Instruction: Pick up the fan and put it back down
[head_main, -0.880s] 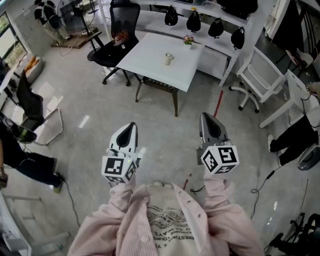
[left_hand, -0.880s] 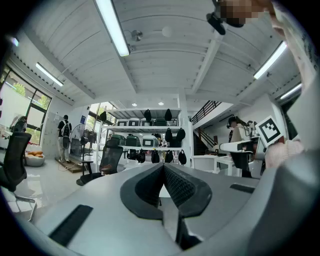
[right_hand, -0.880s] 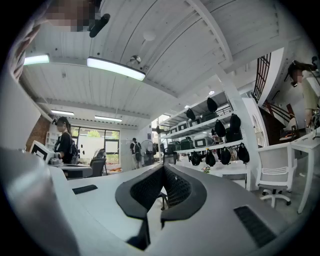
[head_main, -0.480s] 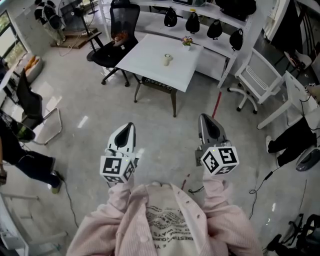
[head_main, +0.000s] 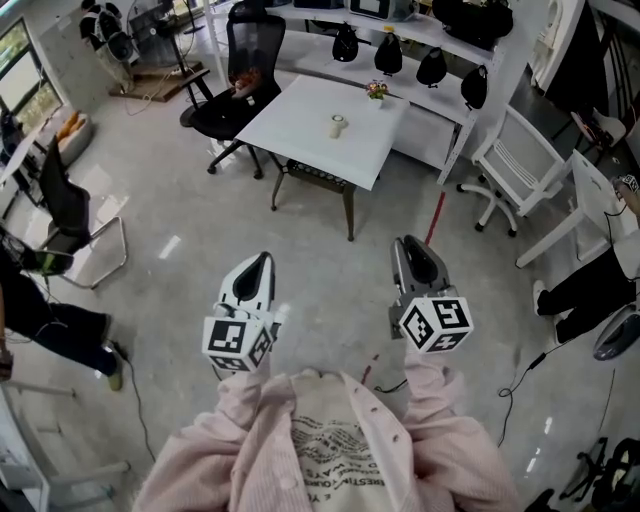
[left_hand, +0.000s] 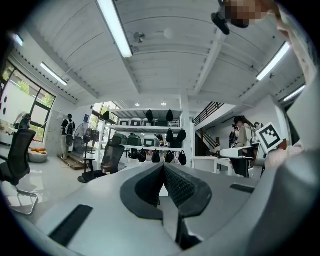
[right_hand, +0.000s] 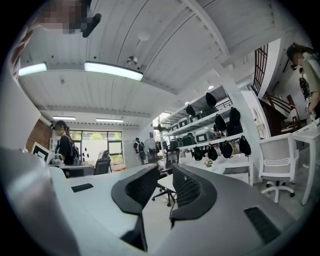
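The left claw (head_main: 262, 257) and the right claw (head_main: 408, 243) are held side by side over bare floor (head_main: 180, 200), both pointing level towards the table (head_main: 300, 135). Each carries its marker cube at the rear, close to the person's pink sleeves (head_main: 430, 390).

In the left gripper view the left claw (left_hand: 162, 167) has its ribbed pads (left_hand: 182, 187) together at the tips, with nothing between them. In the right gripper view the right claw (right_hand: 166, 170) has its pads (right_hand: 187, 190) a narrow gap apart. Nothing is in the gap; only the room far off shows through it.

The fan (head_main: 338, 124), a small pale thing too far off to make out in detail, stands upright on the white table, well ahead of both claws and roughly between their two lines of aim. Neither claw is near it. A small flower pot (head_main: 376, 89) stands on the table's far edge, beyond the fan and a little to its right.

A black chair (head_main: 245, 60) stands ahead of the left claw, touching or just beside the table's left side. A shelf (head_main: 470, 45) with black bags (head_main: 432, 66) hung along it runs beyond the table. A white chair (head_main: 515, 160) stands ahead and to the right of the right claw. A thin red line (head_main: 437, 215) on the floor lies just ahead of the right claw.
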